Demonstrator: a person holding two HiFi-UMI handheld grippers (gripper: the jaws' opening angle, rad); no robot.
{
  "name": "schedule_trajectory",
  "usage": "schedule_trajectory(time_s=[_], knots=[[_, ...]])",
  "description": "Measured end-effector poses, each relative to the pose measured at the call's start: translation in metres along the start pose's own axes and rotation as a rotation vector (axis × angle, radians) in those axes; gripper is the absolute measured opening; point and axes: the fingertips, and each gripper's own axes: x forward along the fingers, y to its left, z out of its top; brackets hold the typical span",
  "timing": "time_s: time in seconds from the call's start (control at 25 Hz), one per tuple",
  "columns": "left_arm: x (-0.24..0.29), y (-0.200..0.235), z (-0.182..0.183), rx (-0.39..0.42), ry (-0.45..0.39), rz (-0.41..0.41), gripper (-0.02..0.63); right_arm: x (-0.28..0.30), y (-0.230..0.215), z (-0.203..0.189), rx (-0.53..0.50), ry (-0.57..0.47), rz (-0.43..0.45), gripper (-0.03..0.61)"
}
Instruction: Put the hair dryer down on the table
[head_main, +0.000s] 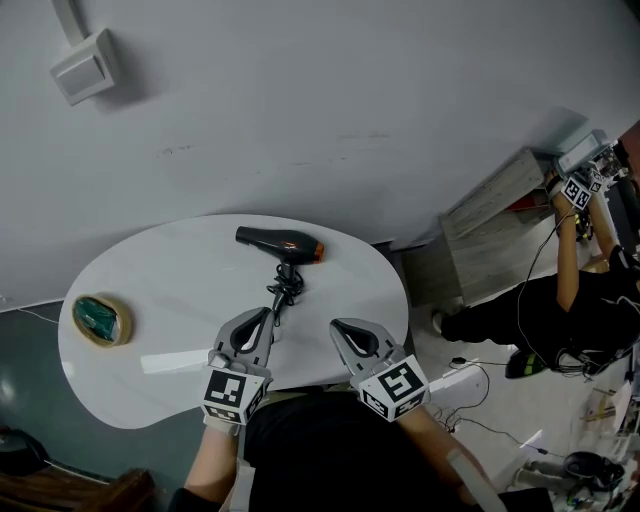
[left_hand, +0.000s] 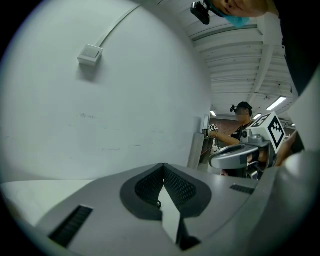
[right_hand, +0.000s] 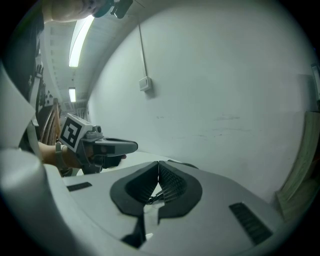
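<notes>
Both the left gripper (head_main: 266, 315) and right gripper (head_main: 338, 326) had jaws clenched on nothing. The black hair dryer (head_main: 280, 243) lay on the table (head_main: 180, 270) at their twelve o'clock.

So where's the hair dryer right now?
In the head view the hair dryer lies far across the white table, beyond the left gripper and right gripper, cord bunched toward them.
</notes>
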Motion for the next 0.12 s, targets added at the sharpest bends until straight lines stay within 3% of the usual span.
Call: schedule_trajectory(time_s=[0.12], knots=[[0.0021, 0.0009, -0.0021, -0.004, 0.013, 0.000, 0.011, -0.0002, -0.0047, -0.0001, 0.005, 0.000, -0.005, 0.015]])
